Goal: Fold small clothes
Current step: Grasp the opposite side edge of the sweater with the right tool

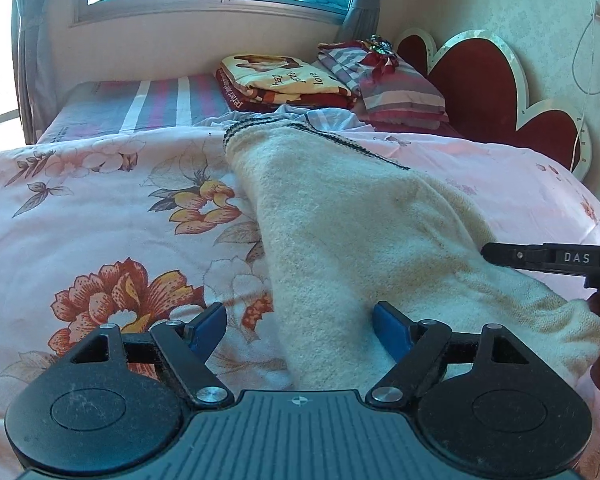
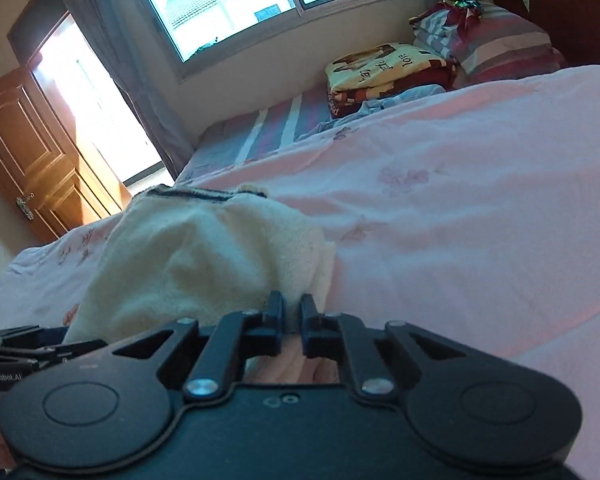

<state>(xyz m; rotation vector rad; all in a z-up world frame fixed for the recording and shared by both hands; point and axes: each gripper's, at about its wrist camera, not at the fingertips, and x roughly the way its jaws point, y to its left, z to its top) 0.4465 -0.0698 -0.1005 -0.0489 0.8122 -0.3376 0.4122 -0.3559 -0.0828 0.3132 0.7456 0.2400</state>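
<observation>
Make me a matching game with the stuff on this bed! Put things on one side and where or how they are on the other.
Things:
1. cream sweater
2. left gripper
3. right gripper
4. folded yellow blanket

States:
A. open, fingers apart
B. shut on the cream fabric
C. stacked near the striped pillow
D. spread on the floral quilt

Pairs: 1-D, 2-A, 3-B, 4-C

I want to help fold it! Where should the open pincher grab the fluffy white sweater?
Probably the near hem of the cream sweater, straight ahead of the open left gripper. That edge lies loose on the bedspread, and the right gripper pinches the other corner.
</observation>
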